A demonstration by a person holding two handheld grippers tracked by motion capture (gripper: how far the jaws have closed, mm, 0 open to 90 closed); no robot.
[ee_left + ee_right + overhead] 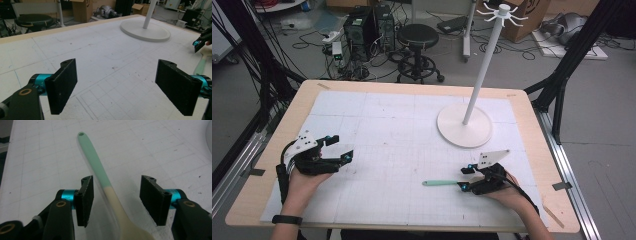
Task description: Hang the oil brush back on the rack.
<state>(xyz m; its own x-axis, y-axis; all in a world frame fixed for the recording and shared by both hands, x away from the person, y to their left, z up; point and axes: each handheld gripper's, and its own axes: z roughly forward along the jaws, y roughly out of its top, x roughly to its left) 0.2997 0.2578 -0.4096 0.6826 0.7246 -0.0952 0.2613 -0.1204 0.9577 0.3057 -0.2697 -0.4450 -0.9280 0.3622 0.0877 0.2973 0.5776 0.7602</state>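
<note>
The left gripper (343, 149) is hovering over the left part of the white mat (387, 125), held in the person's left hand (304, 181). Its jaws are standing wide apart in the left gripper view, with nothing between them but bare mat.

The right gripper (465, 178) is sitting low over the right front part of the mat. Its jaws are also standing open, one on each side of a spoon (105, 180), and neither pad is touching it. The spoon is lying flat on the mat, its mint-green handle pointing away from the gripper toward the left gripper and its cream part running back between the jaws. In the high view the green handle (439, 183) is showing just left of the right gripper.

A white stand (464, 125) with a round base and a hooked top is standing upright on the far right part of the mat, well apart from both grippers.
</note>
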